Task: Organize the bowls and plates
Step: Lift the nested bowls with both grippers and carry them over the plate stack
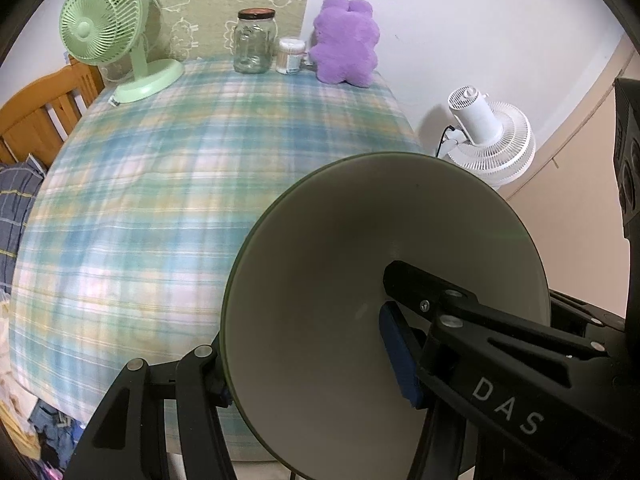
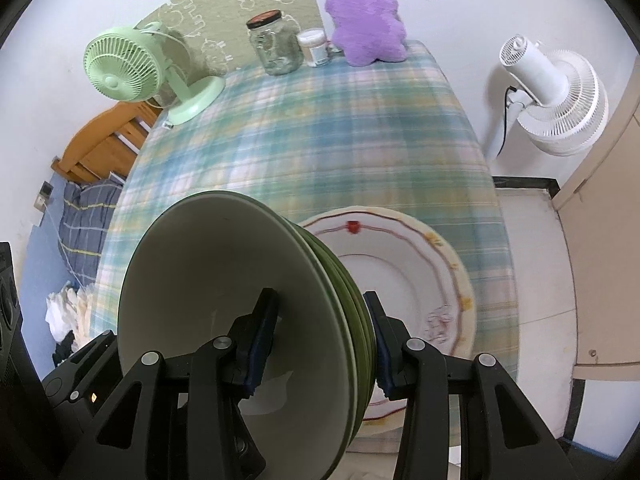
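Your left gripper (image 1: 316,360) is clamped on the rim of a single green plate (image 1: 360,248), held on edge above the near edge of the tabletop (image 1: 160,184). Your right gripper (image 2: 320,344) pinches a stack of green plates (image 2: 224,280), also on edge, just left of the white patterned plate (image 2: 404,272) lying flat at the table's near right edge. You seem to be mid-carry, gathering like with like. Next, tilt the stack level and lower it gently, then add the single plate on top.
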`<state>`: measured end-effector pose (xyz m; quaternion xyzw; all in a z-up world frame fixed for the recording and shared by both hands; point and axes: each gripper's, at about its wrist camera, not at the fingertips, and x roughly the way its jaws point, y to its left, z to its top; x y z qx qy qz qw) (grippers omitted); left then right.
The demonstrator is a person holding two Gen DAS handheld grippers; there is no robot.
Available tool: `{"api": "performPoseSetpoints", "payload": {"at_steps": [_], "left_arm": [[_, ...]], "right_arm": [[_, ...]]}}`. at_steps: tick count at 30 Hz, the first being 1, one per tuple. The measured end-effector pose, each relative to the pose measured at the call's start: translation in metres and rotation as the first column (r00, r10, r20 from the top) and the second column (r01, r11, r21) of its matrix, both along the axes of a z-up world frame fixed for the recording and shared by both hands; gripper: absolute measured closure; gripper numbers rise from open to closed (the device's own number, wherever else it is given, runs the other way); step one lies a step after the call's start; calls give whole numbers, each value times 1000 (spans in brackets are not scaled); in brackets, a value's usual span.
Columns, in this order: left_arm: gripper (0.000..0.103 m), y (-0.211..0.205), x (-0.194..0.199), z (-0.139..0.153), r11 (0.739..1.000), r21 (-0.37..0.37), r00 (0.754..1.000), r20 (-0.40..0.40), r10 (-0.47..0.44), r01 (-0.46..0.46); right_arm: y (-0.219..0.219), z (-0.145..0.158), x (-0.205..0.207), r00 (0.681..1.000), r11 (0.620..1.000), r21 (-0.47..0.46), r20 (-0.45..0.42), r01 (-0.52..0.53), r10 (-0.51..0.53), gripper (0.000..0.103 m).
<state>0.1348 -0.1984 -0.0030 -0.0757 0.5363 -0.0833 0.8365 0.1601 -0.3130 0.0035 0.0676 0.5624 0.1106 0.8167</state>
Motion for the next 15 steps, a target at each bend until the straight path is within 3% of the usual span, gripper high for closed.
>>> {"api": "performPoseSetpoints", "payload": {"at_steps": [15], "left_arm": [[44, -28, 10, -32, 997, -19, 993, -96, 74, -76]], "right_arm": [[-34, -32, 17, 994, 998, -19, -88, -67, 66, 57]]}}
